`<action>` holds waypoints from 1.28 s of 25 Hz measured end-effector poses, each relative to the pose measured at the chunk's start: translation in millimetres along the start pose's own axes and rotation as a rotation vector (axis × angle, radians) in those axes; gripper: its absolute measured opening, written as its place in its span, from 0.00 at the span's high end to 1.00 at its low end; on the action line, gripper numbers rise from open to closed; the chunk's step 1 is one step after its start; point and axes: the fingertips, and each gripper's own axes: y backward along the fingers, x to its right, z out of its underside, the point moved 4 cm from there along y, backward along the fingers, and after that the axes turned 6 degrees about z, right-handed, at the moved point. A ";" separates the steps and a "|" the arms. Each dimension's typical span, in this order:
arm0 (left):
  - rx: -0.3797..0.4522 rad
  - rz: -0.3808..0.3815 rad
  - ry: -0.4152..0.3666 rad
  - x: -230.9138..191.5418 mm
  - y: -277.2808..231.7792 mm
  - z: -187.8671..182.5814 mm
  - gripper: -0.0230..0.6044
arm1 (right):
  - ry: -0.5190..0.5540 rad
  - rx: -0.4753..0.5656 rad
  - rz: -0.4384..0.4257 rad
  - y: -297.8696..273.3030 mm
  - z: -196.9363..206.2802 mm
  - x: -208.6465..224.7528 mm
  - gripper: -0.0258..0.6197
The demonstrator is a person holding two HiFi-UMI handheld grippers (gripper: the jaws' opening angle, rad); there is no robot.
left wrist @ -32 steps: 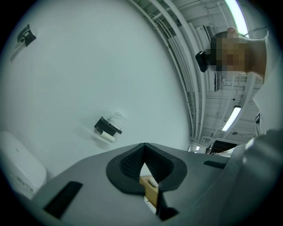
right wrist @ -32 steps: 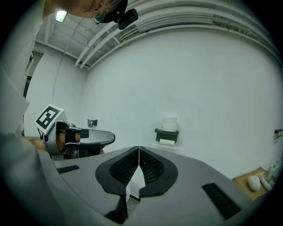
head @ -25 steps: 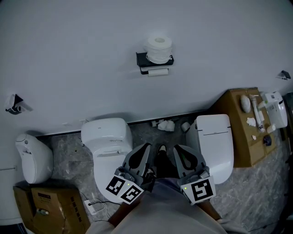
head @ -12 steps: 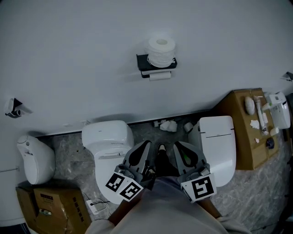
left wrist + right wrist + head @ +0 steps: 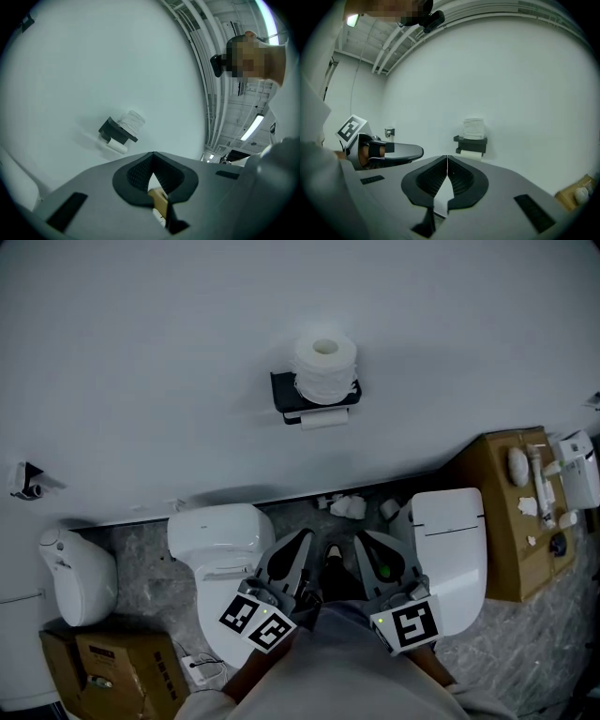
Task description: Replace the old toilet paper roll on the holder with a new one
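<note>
Wall [image 5: 141,352] bare across the whole upper half of the head view, broken only by black holder [image 5: 281,390] at upper centre. On top of holder, full white roll [image 5: 323,362] standing on end; under it, slim pale old roll [image 5: 324,419] lying level. Open air between claws and holder, nothing in the line.

Tighter lower down: white toilet [image 5: 220,535] left of centre, second toilet [image 5: 450,540] at lower right, narrow strip of grey floor [image 5: 300,507] between them with crumpled paper [image 5: 345,506] at the wall's foot. Brown worktop [image 5: 511,549] with small items at right edge; cardboard box [image 5: 112,667] in lower left corner, rounded white fixture [image 5: 75,568] just above it.

Left claw [image 5: 303,540] and right claw [image 5: 361,540] side by side at bottom centre, near each other but apart, both aimed up-frame toward the wall, marker cubes nearest the camera. Both shut tip to tip, clamped on nothing. In right gripper view, holder straight ahead above the closed tips, left claw off at the left. In left gripper view, holder up and left of the tips, well apart.
</note>
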 end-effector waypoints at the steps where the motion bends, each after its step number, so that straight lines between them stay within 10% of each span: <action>1: 0.000 -0.002 -0.003 -3.0 -6.0 -1.7 0.96 | 0.000 0.004 -0.003 -6.1 -1.0 4.5 0.93; 20: 0.058 0.005 -0.094 -27.0 -123.5 -28.7 0.96 | 0.004 0.100 -0.052 -91.9 -17.9 100.8 0.93; 32: 0.139 -0.062 0.010 -54.3 -147.1 -25.6 0.96 | 0.006 0.071 -0.097 -107.6 -8.0 116.6 0.93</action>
